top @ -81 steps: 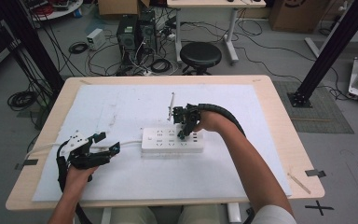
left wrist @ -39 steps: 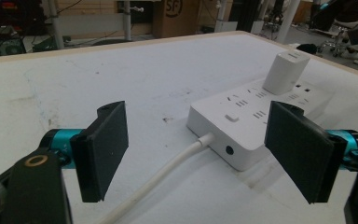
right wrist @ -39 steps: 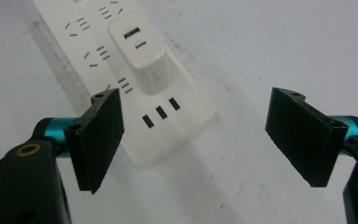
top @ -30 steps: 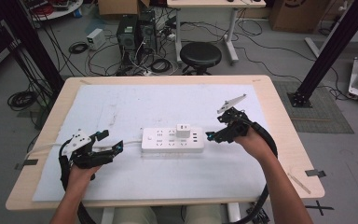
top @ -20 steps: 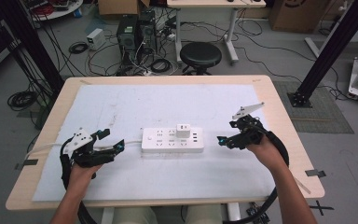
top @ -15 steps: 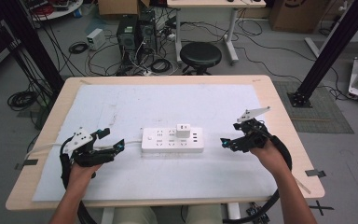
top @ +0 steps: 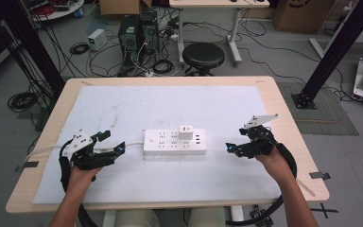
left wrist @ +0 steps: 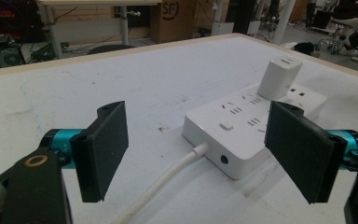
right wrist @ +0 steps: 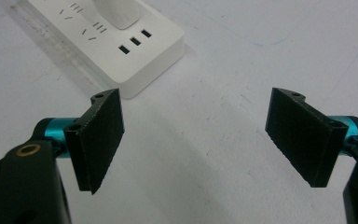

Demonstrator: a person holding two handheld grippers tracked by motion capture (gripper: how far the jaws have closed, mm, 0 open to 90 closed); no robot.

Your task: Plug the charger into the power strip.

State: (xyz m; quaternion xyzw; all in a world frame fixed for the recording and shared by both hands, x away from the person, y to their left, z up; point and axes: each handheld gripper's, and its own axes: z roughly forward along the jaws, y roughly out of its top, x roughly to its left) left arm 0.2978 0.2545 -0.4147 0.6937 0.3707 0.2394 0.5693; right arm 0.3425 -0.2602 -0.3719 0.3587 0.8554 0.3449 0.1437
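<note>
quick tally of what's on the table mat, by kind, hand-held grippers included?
White power strip: 1
White charger plugged into the strip: 1
White cord from the strip's end: 1
Hand-held grippers: 2, left hand-held gripper and right hand-held gripper, both with jaws open and holding nothing
Total: 5

Both tongs (top: 113, 147) (top: 231, 147) gape empty.

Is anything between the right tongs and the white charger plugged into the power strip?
Nothing visible: bare white mat lies between the open right tongs and the power strip, where the charger stands.
</note>
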